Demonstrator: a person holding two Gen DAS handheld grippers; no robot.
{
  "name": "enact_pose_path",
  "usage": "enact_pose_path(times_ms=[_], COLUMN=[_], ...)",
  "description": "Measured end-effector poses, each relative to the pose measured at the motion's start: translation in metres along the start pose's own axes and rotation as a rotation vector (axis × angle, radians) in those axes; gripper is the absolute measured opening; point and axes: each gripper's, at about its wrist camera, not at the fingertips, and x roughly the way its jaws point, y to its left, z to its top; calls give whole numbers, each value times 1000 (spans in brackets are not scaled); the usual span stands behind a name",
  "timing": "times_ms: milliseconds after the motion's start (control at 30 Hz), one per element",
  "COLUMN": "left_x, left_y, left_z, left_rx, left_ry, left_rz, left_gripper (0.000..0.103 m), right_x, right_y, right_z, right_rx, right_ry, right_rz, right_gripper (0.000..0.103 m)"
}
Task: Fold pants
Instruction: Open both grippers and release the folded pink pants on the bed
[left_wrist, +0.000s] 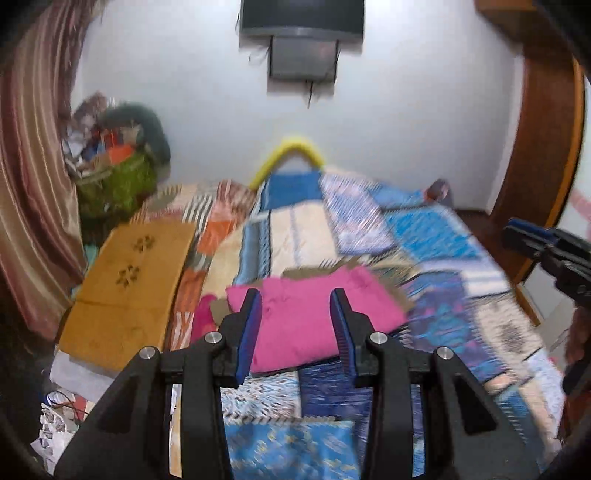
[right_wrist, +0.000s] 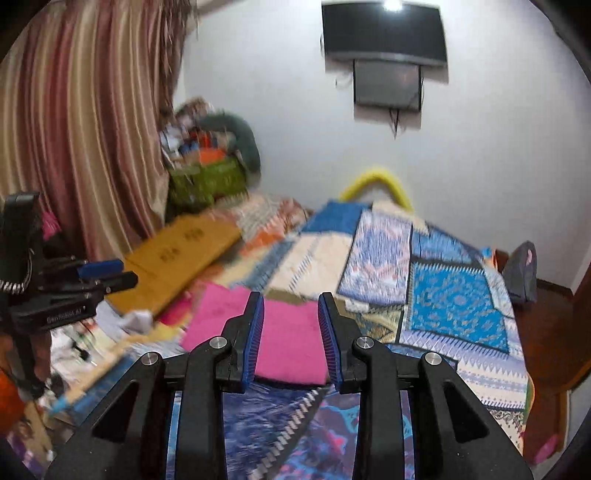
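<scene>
Pants look folded already.
The pink pants (left_wrist: 314, 317) lie compact on the bed (left_wrist: 461, 295); left gripper (left_wrist: 295, 325) and right gripper (right_wrist: 291, 332) hover with fingers spread, empty.

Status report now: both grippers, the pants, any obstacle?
Left gripper open, empty. Right gripper open, empty. Pink pants folded flat on the patchwork bedspread. Nothing in the way.

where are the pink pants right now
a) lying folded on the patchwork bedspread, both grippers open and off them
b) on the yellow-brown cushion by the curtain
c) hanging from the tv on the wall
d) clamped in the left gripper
a: the pink pants lie as a flat folded block on the patchwork bedspread, while the left gripper and the right gripper are both open with nothing between their fingers.
</scene>
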Motion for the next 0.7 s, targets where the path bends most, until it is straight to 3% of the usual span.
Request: enact_pose_path(times_ms=[200,300,367,433,600,667,700], left_x=[-106,-148,-169,-187,-213,-220,-222], left_y=[-30,-41,-47,-52,-60,-62,-63], left_z=[-4,-13,-21,-28,-43,-48,-50], left_rx=[18,16,10,0,-14,-17,-19], left_ry=[-173,-240,-279,-313,-351,-369,-376], left_rz=[-30,-42,-39,-27,-10,14,21], left_gripper=[39,45,54,61,69,88,93], right_x=[-80,-116,-131,-150,-174,-175,-177], right_y=[25,39,46,55,61,62,63], right_z=[2,-5,-10,-17,-28,-31,-33], right_rx=[20,17,7,-12,17,21,23], right_ry=[-148,-210,-244,-289,-349,-361,-368], right_rz=[48,56,60,54,83,63,51], right_gripper=[28,28,34,49,65,76,83])
